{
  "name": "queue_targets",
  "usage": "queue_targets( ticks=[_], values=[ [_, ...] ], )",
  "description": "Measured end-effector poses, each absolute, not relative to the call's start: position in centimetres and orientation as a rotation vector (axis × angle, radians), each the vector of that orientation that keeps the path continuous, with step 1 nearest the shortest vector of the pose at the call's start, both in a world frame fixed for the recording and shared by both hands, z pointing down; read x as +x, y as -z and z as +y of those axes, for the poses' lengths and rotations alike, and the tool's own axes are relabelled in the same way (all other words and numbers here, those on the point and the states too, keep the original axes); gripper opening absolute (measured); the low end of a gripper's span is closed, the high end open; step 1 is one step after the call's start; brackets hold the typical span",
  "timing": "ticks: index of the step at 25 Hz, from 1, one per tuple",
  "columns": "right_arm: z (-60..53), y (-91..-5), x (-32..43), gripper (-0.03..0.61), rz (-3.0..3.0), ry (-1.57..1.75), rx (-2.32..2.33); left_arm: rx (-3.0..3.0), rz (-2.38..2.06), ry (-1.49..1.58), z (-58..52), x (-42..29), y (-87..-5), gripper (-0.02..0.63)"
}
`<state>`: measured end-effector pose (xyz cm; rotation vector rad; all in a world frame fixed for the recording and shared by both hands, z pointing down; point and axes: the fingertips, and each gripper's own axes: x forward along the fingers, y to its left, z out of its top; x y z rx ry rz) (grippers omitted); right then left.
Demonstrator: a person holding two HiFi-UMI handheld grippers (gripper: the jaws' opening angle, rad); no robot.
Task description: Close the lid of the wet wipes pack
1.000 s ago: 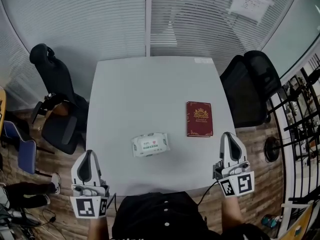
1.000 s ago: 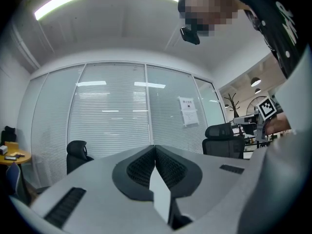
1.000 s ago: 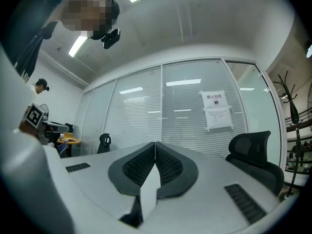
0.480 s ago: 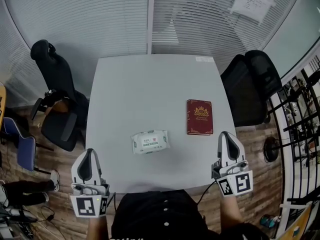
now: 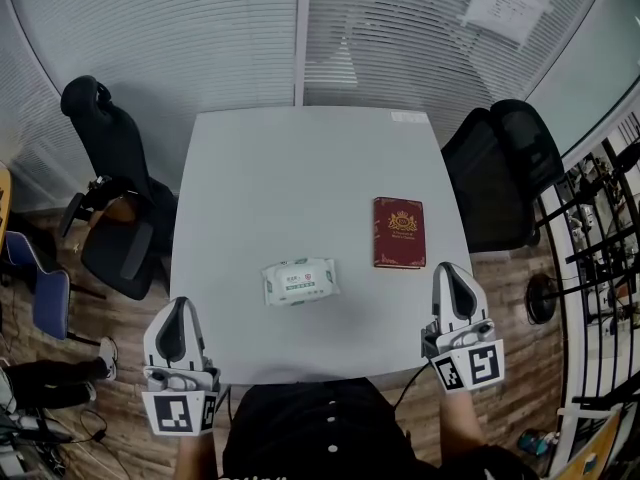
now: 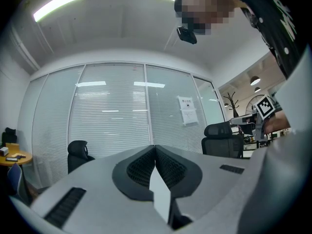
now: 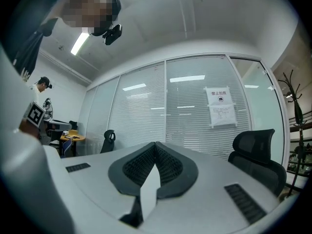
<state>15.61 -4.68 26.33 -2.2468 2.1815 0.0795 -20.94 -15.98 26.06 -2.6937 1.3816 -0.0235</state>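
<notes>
Grippers: the left gripper [image 5: 177,313] and the right gripper [image 5: 454,273] hang over the near edge of the table [image 5: 300,158], one at each near corner, both pointing level and away from the person.
Left fingers: pressed together, with nothing between them.
Right fingers: also pressed together, and they hold nothing.
Wipes pack: the wet wipes pack [image 5: 299,281] lies flat on the near part of the table, between the two grippers and apart from both.
Way to the pack: from the left gripper it is a little farther out and to the right. From the right gripper it is to the left, about level with the tips.
Long side: the pack runs left to right, a tiny bit tilted.
Nearer gripper: I think the left one is a bit closer.
Lid: too small to tell if the flap on top is up or down.
Next move: I think a gripper must swing in over the pack and press down on its top.
Book: a red book [image 5: 399,234] lies near the right gripper, so a reach from that side passes just beside it.
Far side: the far half of the table is bare.
</notes>
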Motion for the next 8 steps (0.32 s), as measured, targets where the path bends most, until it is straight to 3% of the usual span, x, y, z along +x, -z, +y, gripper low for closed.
queue_targets(
  ticks=[8],
  values=[
    [-4.84, -26.32, 15.2, 0.028, 2.202, -0.076, -2.242, -2.69, 1.389, 0.029, -15.9, -21.22, -26.04, 0.017]
  ],
)
